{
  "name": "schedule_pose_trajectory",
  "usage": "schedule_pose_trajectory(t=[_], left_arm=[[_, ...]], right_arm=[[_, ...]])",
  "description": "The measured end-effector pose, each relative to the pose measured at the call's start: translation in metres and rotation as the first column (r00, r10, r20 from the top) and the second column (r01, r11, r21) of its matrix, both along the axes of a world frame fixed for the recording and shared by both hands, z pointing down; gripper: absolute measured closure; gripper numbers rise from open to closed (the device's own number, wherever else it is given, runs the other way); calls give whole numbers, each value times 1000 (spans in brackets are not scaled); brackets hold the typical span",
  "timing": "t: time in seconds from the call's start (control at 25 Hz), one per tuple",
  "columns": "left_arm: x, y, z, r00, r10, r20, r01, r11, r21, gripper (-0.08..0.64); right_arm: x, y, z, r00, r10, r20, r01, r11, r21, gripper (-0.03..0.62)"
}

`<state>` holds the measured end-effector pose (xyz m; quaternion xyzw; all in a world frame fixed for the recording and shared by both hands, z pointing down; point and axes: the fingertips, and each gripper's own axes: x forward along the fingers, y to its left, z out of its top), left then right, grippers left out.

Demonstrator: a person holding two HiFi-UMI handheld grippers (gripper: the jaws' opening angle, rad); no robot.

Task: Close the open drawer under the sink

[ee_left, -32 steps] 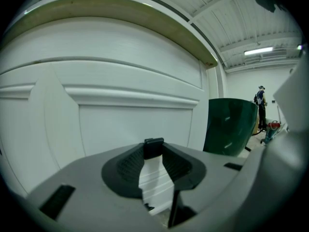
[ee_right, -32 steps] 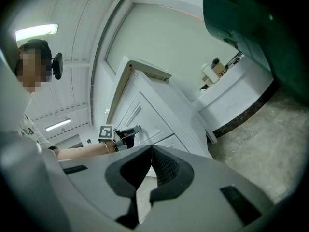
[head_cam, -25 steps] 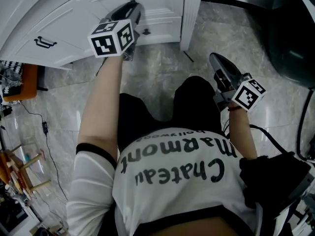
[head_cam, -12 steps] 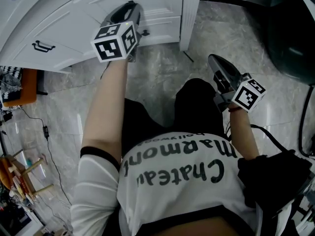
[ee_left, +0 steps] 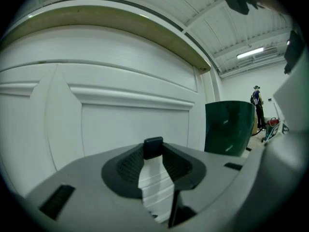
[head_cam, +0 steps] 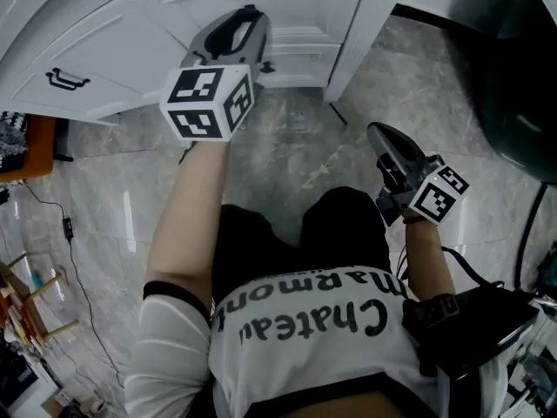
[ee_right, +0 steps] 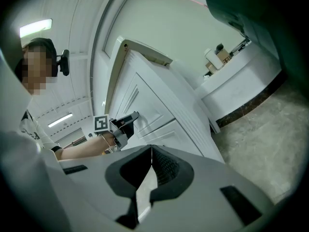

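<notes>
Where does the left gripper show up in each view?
Head view: left gripper upper middle, tips at the white cabinet.
Left gripper view: left gripper fills the bottom, closed on a black handle.
Right gripper view: left gripper small, left of centre.
Shared landmark: the white cabinet.

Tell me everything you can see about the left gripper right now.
The left gripper looks like grey plastic, with a black-and-white marker cube at its back, carried on the person's outstretched left arm. It points almost level at the white panelled drawer front. Its dark ribbed fingers are pinched on a small black handle on that front.
</notes>
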<state>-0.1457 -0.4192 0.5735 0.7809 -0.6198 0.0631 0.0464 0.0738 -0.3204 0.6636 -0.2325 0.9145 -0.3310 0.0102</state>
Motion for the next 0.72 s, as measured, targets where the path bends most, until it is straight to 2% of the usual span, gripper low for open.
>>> schedule_pose_trajectory(t=[0.24,0.44,0.52,0.64,0.72], left_arm=[[-1,-1,-4,1000,-8,6,8,998,-68,443],[1,-1,-1,1000,-24,14,26,989,-149,443],[3,0,0,999,-15,43,22,984,-176,443],[4,8,1,992,-3,124,32,972,-233,443],[3,14,-3,991,-11,135,47,963,-267,443]], right_arm=[[-8,14,-11,995,-56,-86,45,991,-126,580],[6,31,-37,990,-58,-128,27,972,-235,580],[12,38,-52,988,-62,-139,25,966,-258,580],[18,48,-74,986,-70,-154,21,955,-295,580],[20,53,-89,984,-77,-163,23,950,-311,580]])
